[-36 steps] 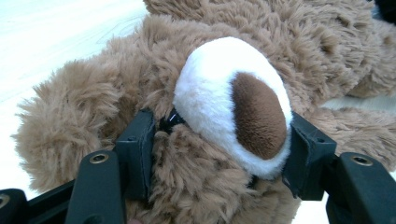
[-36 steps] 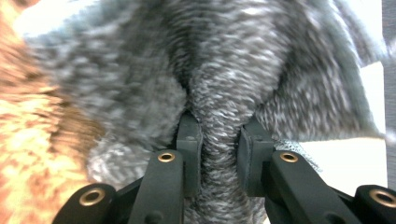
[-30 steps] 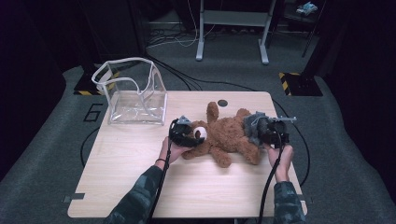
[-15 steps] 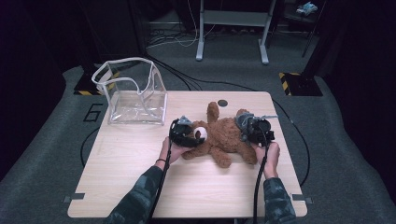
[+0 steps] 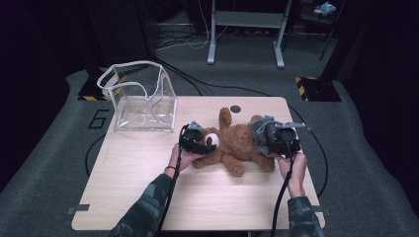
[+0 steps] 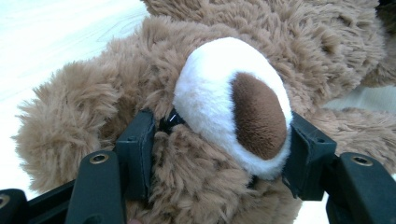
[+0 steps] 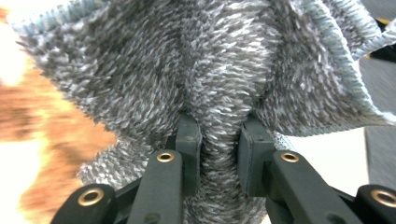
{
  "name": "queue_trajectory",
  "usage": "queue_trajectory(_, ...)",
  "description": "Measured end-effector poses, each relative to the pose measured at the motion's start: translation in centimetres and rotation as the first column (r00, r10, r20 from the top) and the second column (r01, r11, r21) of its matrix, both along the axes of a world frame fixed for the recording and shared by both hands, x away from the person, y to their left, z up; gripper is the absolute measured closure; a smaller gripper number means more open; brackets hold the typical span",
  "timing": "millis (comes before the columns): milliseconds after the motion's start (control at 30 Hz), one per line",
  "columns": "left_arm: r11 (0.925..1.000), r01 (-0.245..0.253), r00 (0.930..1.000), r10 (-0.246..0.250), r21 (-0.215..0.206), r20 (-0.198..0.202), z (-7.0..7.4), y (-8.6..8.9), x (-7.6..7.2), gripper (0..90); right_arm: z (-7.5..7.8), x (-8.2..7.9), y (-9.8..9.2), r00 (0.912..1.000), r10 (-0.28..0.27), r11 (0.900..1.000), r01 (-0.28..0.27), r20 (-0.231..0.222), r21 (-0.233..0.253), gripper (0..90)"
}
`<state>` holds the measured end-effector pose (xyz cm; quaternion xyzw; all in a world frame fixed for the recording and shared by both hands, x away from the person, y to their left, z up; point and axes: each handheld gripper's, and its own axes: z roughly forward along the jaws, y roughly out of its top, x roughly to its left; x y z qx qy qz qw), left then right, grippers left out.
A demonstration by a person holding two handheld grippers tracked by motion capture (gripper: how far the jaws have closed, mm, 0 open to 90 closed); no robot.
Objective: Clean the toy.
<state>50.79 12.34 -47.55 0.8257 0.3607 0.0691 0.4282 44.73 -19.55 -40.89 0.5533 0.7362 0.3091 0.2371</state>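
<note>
Lying on the table point(image 5: 148, 197) just right of the clear bag point(image 5: 141, 98), the bear point(image 5: 237, 145) has its muzzle point(image 6: 233, 105) clamped in the left gripper point(image 6: 217, 147). The right gripper point(image 7: 218, 140) pinches a fold of grey cloth point(image 7: 210, 60) at the bear's far end. I judge the plush could slip from either bite, or the cloth could stretch if the hands pull apart. The gripper views show both bites; the high view shows bag and layout.

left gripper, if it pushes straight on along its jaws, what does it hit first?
The teddy bear itself. The left gripper already has its jaws on either side of the white muzzle, so going on would likely just press deeper into the plush head. What lies behind the bear is hidden.
</note>
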Motion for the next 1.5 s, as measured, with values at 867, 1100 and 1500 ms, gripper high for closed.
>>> queue_trajectory(867, 0.9995, -0.016, 0.9966, 0.013, -0.026, -0.081, 0.3, 0.2, 1.6, 37.2, -2.3, -2.4, 1.4, 0.9992, 0.039, 0.998, -0.039, -0.004, -0.045, 73.0)
queue_trajectory(1100, 0.9995, -0.016, 0.9949, 0.013, -0.027, -0.1, 0.4, 0.3, 1.9, 37.1, -1.9, -1.4, 6.0, 0.9906, 0.136, 0.987, -0.135, 0.01, -0.089, 72.9)
queue_trajectory(1500, 0.9994, -0.015, 0.9939, 0.012, -0.03, -0.109, 0.3, 0.2, 2.2, 37.1, -5.9, -1.2, 3.7, 0.9893, 0.084, 0.989, -0.098, -0.12, -0.115, 73.5)
